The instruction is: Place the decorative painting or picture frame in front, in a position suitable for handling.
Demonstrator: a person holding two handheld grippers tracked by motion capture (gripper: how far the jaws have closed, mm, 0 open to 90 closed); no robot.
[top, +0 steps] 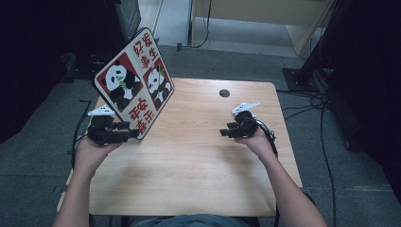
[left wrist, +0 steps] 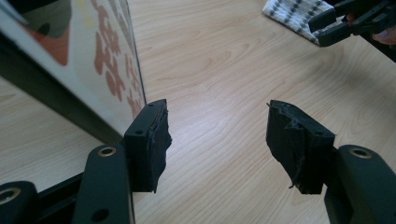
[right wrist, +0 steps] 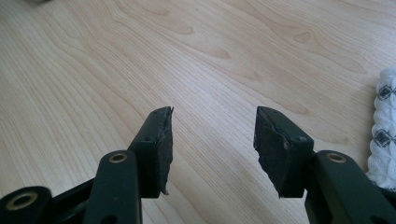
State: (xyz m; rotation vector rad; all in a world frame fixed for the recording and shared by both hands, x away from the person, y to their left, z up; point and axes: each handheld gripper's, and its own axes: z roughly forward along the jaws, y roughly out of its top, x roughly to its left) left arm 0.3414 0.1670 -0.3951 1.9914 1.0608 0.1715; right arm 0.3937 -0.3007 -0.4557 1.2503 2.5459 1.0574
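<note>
A: The wooden counter [top: 198, 156] is nearly bare. What is the biggest worry on it?

B: The panda board [top: 135, 80]. It stands on its lower edge at the counter's left side and tips steeply back, away from the person. From the left gripper view it runs just past the outer side of the left gripper [left wrist: 217, 105], and nothing lies between that gripper's fingers [left wrist: 149, 135], which are spread wide apart.

A: So nothing pinches it?

B: Nothing that shows. Whether it leans on the gripper's outer side or balances by itself cannot be told. If the person draws that hand off sideways, the board would probably slap flat onto the counter or slide off the near left edge.

A: And the smaller thing?

B: A white patterned cloth [right wrist: 385, 135] lies at the right, just beside the right gripper [right wrist: 212, 109], whose fingers also stand released, holding nothing, over bare wood. A falling board would likely miss it; they are well apart. The risk there is a shallow pinch: soft folds could slip out of the fingers, or the cloth could drag along the counter instead of lifting.
</note>
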